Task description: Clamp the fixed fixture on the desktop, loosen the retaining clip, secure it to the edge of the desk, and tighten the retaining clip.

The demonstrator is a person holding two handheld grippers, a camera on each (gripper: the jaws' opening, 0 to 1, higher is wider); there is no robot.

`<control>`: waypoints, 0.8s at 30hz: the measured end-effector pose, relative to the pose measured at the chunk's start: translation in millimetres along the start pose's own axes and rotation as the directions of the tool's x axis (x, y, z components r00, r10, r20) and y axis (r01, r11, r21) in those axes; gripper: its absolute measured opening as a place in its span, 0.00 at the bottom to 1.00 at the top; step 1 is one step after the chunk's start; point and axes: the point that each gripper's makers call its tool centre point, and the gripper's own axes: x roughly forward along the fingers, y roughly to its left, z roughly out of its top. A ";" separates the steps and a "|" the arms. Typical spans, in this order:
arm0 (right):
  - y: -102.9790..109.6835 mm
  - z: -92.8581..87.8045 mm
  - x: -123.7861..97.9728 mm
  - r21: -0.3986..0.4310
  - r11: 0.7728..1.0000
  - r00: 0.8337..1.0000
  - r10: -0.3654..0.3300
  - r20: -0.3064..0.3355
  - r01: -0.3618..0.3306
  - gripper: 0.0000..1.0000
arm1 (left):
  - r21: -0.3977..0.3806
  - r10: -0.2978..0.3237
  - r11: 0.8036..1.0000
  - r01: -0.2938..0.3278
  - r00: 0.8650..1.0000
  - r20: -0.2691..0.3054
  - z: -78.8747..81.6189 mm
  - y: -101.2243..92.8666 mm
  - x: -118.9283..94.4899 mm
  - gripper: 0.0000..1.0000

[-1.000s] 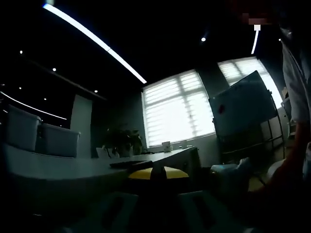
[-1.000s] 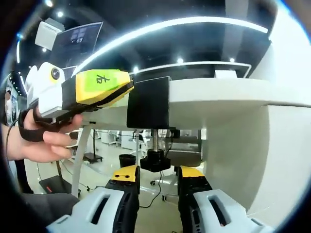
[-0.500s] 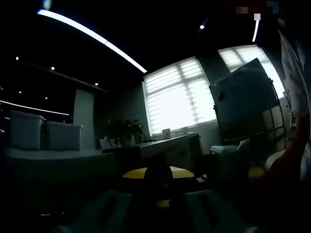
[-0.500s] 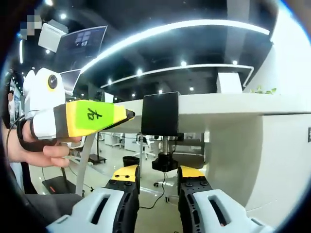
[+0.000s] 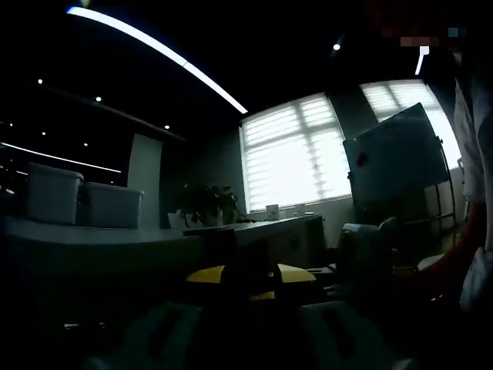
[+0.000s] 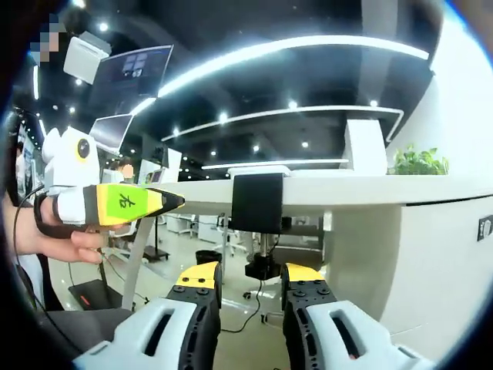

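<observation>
The black block-shaped clamp fixture sits on the edge of the white desk, its screw knob hanging below, just beyond the right gripper, whose jaws stand apart, empty. The left gripper, hand-held, points at it from nearby; its jaws' state cannot be told. The left gripper view is a dim office with bright blinds
</observation>
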 end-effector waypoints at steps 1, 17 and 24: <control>0.3 1.4 -0.7 -0.002 1.000 1.000 0.002 0.001 -0.002 0.30 | -0.001 0.002 1.000 -0.002 1.000 -0.004 -0.6 -1.0 -2.8 0.24; -7.8 45.3 -33.3 0.008 1.000 1.000 -0.010 0.013 0.010 0.31 | -0.006 0.111 0.994 -0.112 0.993 -0.041 3.1 9.6 -56.2 0.25; -14.0 63.0 -45.0 -0.049 0.999 1.000 -0.008 0.019 0.009 0.31 | 0.028 0.111 0.994 -0.110 0.993 -0.047 16.3 8.9 -61.3 0.26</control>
